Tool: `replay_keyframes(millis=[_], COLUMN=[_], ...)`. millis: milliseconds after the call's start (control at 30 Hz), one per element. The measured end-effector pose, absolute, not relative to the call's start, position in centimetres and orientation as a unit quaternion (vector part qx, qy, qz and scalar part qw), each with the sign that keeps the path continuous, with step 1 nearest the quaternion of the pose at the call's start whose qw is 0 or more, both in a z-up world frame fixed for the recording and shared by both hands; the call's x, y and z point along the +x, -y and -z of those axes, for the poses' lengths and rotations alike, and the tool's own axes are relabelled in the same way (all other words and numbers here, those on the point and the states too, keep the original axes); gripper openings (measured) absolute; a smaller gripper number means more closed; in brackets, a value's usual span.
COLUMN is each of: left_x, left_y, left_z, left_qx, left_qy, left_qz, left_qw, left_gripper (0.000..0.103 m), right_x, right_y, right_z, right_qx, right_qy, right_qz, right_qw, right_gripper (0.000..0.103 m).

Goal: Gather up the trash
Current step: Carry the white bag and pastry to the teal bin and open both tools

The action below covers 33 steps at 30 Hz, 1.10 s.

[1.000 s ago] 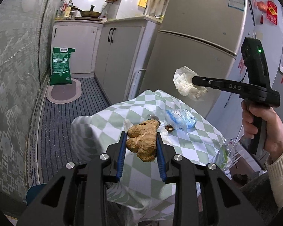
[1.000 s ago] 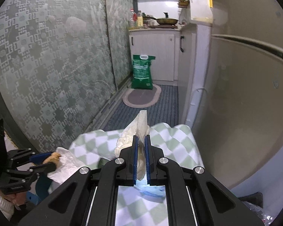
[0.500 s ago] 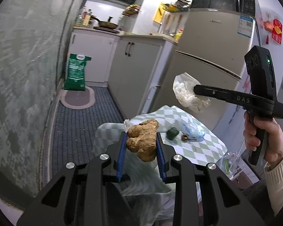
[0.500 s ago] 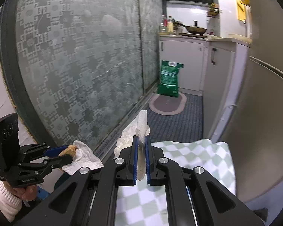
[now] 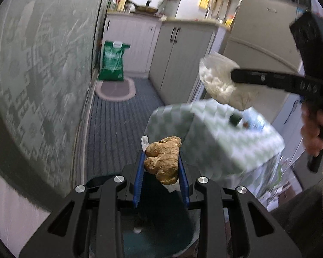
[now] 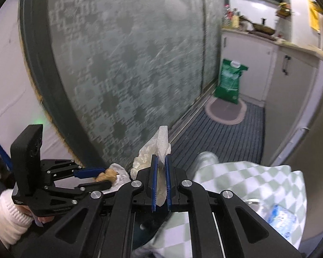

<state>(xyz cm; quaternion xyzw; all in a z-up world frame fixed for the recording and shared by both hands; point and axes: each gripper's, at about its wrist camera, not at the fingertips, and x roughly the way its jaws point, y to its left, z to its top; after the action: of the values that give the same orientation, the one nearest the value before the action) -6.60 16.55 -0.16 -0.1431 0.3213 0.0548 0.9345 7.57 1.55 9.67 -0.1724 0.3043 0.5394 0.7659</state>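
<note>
My left gripper (image 5: 161, 161) is shut on a brown lump of bread (image 5: 164, 158) with a scrap of white wrapper behind it, held over a dark teal bin (image 5: 161, 232) below the fingers. My right gripper (image 6: 160, 163) is shut on a crumpled white plastic bag (image 6: 154, 148), held in the air left of the table. In the left wrist view the right gripper (image 5: 233, 76) holds the white bag (image 5: 217, 79) above the table. In the right wrist view the left gripper (image 6: 103, 175) shows at lower left with the bread (image 6: 106, 174).
A small table with a green-checked cloth (image 5: 215, 137) carries a crushed plastic bottle (image 5: 255, 121) and a dark green cap (image 5: 235, 119). A fridge (image 5: 258, 49), white cabinets (image 5: 178, 49), a green sack (image 5: 113, 61), an oval mat (image 5: 116, 89) and a patterned glass door (image 6: 129, 75) surround it.
Both grippers have moved left and back off the table with their loads. The left gripper now hangs over the bin beside the table.
</note>
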Motion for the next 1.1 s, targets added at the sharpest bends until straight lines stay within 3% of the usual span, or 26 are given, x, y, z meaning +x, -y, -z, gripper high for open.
replay_keyframes(millis=[200,267,300,567,900,1100], left_x=[-6.6,-6.4,-6.4,-7.3,-9.1,-9.0], left_y=[-16.3,-16.1,-16.0,-16.8,-17.3,-17.6], left_z=[3.9,4.9,5.3,4.5,0.6,-0.2], left_qx=[-0.120,-0.106,-0.100,-0.101,-0.125,-0.134], left_qy=[-0.403,-0.424,-0.430,-0.407,-0.311,-0.297], left_qz=[-0.058,-0.064,-0.067,-0.077,-0.086,-0.092], left_qw=[0.906,0.897,0.895,0.905,0.938,0.941], left_gripper=[0.032,0.047,0.047,0.026,0.020,0.019], right_x=[6.0,5.6,5.5,4.4,3.4,3.0], right_y=[-4.0,-4.8,-5.1,-6.9,-7.9,-8.0], right_z=[-6.9,-5.9,-5.5,-2.6,-0.2,0.0], right_qx=[-0.219,-0.235,-0.240,-0.279,-0.302,-0.291], right_qy=[-0.344,-0.362,-0.367,-0.403,-0.426,-0.432], right_qz=[-0.542,-0.541,-0.541,-0.534,-0.538,-0.553], right_qw=[0.735,0.722,0.718,0.689,0.661,0.650], right_gripper=[0.007,0.007,0.007,0.007,0.007,0.013])
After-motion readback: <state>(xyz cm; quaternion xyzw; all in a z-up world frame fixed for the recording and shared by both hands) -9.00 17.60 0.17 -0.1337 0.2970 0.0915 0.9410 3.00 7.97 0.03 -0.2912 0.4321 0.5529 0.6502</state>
